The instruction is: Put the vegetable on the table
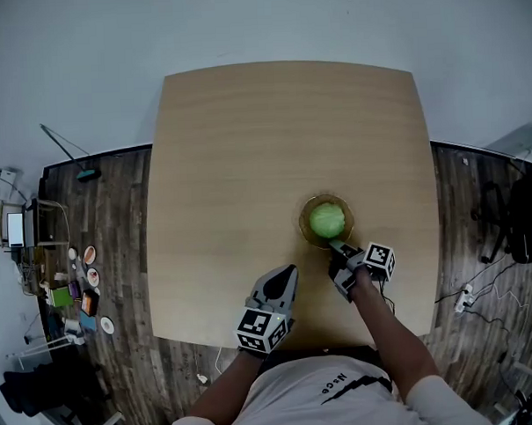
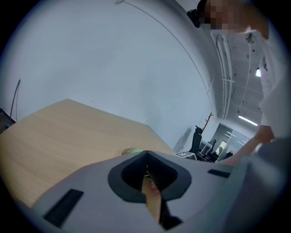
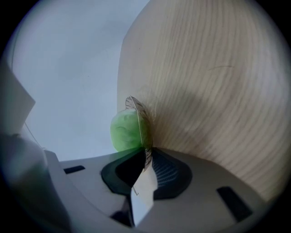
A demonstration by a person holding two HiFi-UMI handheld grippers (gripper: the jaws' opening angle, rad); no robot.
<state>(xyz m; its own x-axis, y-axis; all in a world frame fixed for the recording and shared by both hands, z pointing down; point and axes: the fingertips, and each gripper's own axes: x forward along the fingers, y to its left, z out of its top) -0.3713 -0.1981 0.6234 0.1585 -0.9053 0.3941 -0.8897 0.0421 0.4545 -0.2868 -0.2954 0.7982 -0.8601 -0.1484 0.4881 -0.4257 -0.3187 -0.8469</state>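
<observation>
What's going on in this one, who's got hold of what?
A person holds a gripper in each hand over a wooden table. The right gripper is shut on the near rim of a shallow bowl that holds a round green vegetable. The left gripper is shut on nothing and hangs near the table's front edge. The vegetable is in the bowl, not yet on the table itself.
</observation>
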